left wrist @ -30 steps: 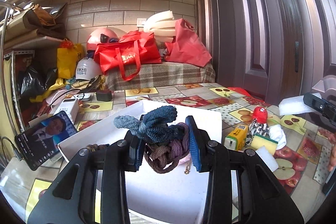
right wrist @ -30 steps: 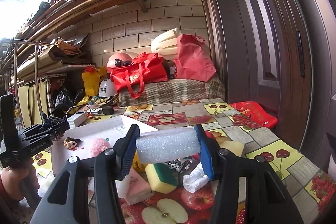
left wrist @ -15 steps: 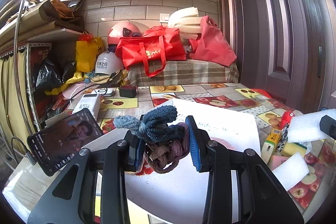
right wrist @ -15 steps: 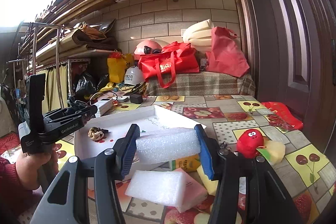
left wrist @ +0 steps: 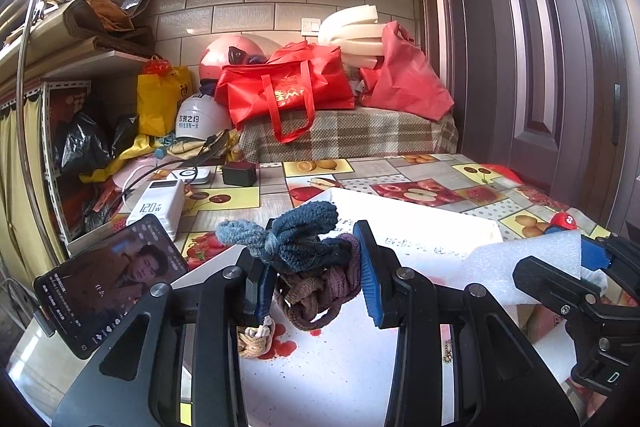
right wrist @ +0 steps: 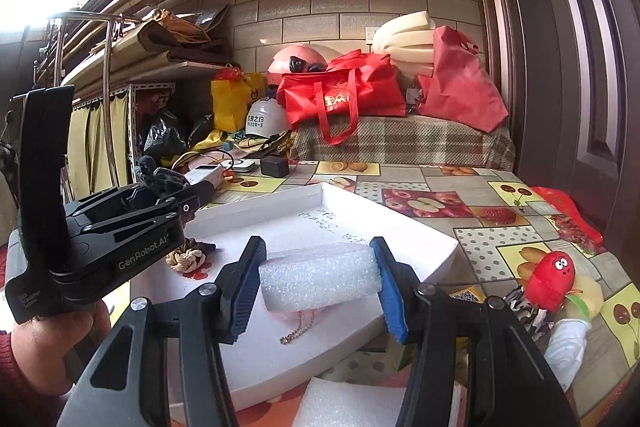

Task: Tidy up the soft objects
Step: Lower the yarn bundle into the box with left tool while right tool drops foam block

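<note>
My left gripper (left wrist: 312, 267) is shut on a bundle of knitted scrunchies (left wrist: 304, 247), blue-grey on top and brown-mauve below, held above the white tray (left wrist: 420, 215). My right gripper (right wrist: 318, 281) is shut on a white foam block (right wrist: 320, 277) over the tray (right wrist: 400, 223). In the left wrist view the right gripper (left wrist: 560, 267) enters from the right with the foam block (left wrist: 532, 259). In the right wrist view the left gripper (right wrist: 172, 195) hangs at the tray's left side with the dark scrunchies (right wrist: 160, 177). A beige knotted rope piece (right wrist: 186, 259) and a small bead chain (right wrist: 298, 327) lie in the tray.
A red plush toy (right wrist: 550, 275), a striped cloth (right wrist: 524, 307) and another foam sheet (right wrist: 352, 405) lie on the fruit-pattern tablecloth right of the tray. A phone (left wrist: 108, 279) and a white power bank (left wrist: 158, 205) stand to the left. Red bags (left wrist: 288, 91) are piled behind.
The right gripper has carried the foam block leftward from the pile of sponges to above the tray. The left gripper has shifted left along the tray, still holding the scrunchies.
</note>
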The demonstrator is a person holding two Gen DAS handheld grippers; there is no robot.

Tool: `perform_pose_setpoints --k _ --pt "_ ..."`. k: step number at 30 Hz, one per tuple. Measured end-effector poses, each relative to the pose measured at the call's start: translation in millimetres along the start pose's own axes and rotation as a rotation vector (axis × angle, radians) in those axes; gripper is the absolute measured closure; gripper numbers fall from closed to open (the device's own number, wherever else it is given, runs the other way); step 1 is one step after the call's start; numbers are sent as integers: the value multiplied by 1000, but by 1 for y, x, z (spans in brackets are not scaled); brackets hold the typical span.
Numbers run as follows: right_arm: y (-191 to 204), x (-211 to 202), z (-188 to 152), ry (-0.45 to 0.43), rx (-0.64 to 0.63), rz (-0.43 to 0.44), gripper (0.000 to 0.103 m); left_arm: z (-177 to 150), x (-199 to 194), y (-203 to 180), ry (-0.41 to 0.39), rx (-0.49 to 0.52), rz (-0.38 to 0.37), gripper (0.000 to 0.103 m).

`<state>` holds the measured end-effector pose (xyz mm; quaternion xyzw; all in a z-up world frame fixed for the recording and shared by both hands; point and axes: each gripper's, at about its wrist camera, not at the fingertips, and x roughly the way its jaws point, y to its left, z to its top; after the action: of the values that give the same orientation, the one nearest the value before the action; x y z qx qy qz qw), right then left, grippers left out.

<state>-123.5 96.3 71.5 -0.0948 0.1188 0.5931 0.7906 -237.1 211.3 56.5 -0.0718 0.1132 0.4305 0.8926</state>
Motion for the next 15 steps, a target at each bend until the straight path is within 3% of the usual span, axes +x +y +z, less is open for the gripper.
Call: perform_pose_setpoints --k 7,15 --pt "7 26 10 -16 22 -57 50 4 18 3 38 0 -19 67" --pt "-26 49 15 33 152 -125 50 6 25 -5 62 43 -82 67"
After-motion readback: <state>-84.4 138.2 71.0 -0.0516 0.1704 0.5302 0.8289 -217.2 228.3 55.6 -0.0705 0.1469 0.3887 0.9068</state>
